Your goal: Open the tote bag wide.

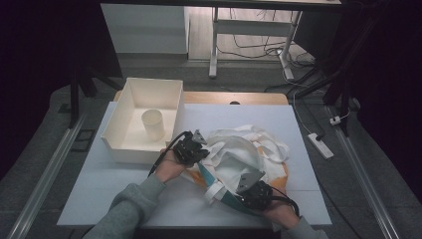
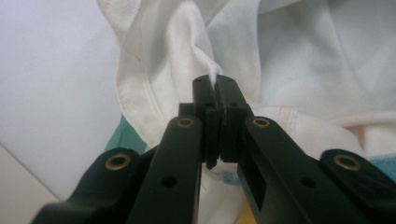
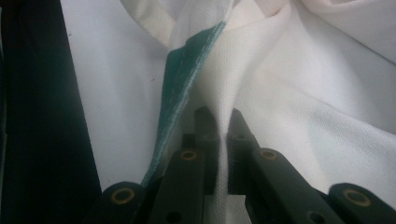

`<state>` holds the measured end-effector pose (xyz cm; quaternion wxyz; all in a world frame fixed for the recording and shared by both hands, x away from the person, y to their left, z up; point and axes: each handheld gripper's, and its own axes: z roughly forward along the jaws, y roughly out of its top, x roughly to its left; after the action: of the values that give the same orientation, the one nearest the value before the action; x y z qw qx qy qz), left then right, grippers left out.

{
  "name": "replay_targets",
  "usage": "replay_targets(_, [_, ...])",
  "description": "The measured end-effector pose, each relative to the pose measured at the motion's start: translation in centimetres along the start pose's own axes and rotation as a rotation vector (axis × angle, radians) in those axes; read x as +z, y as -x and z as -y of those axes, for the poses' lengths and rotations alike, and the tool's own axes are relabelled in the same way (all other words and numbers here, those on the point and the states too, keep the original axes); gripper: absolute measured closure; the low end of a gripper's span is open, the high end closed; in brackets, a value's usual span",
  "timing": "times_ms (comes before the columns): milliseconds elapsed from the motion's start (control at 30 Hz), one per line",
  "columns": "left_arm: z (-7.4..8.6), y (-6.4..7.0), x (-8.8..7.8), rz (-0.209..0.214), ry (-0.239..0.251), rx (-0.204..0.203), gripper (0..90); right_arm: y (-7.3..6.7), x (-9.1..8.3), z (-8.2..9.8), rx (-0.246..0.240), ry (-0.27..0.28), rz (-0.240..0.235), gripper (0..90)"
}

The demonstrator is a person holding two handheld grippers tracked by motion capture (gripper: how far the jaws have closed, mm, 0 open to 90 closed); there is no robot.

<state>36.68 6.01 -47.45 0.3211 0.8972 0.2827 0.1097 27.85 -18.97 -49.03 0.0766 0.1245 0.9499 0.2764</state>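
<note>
Fabric bunches between my two hands: the white garment with its teal trim lies crumpled on the counter, just right of the white bin holding a cup. My left gripper is clenched on a white fold, and my right gripper pinches white cloth beside the teal edge.

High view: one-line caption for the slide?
Both tongs, left and right, shut on a white garment beside a box.
</note>
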Motion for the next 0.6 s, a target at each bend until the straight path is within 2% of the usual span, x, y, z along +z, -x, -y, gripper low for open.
replay_targets(167, [0.9,0.2,0.1,-0.005,-0.005,-0.014,87.9,0.1,0.1,0.1,0.003,-0.005,-0.006,85.5])
replay_targets(233, [1.1,0.2,0.1,-0.005,0.001,-0.021,87.9,0.2,0.1,0.2,0.013,0.004,-0.016,82.3])
replay_targets(267, [1.1,0.2,0.0,-0.006,-0.001,-0.018,88.0,0.3,0.0,0.2,0.015,0.011,-0.023,77.3])
replay_targets(333, [1.1,0.3,0.1,-0.006,0.000,-0.015,87.9,0.6,-0.7,0.3,0.025,0.050,-0.014,66.4])
replay_targets(400, [1.2,0.3,0.0,-0.008,0.002,-0.016,88.0,1.4,-1.9,0.3,0.071,0.112,-0.017,63.5])
replay_targets(433, [1.1,0.3,0.0,-0.008,0.004,-0.017,87.9,1.6,-2.3,0.3,0.082,0.128,-0.003,62.6])
replay_targets(533, [1.2,0.2,0.1,-0.002,0.008,-0.022,88.0,2.4,-3.1,-0.3,0.099,0.145,0.046,57.6])
replay_targets(600, [1.2,0.3,0.0,-0.001,0.011,-0.021,87.9,2.8,-3.3,-0.8,0.081,0.154,0.013,56.4])
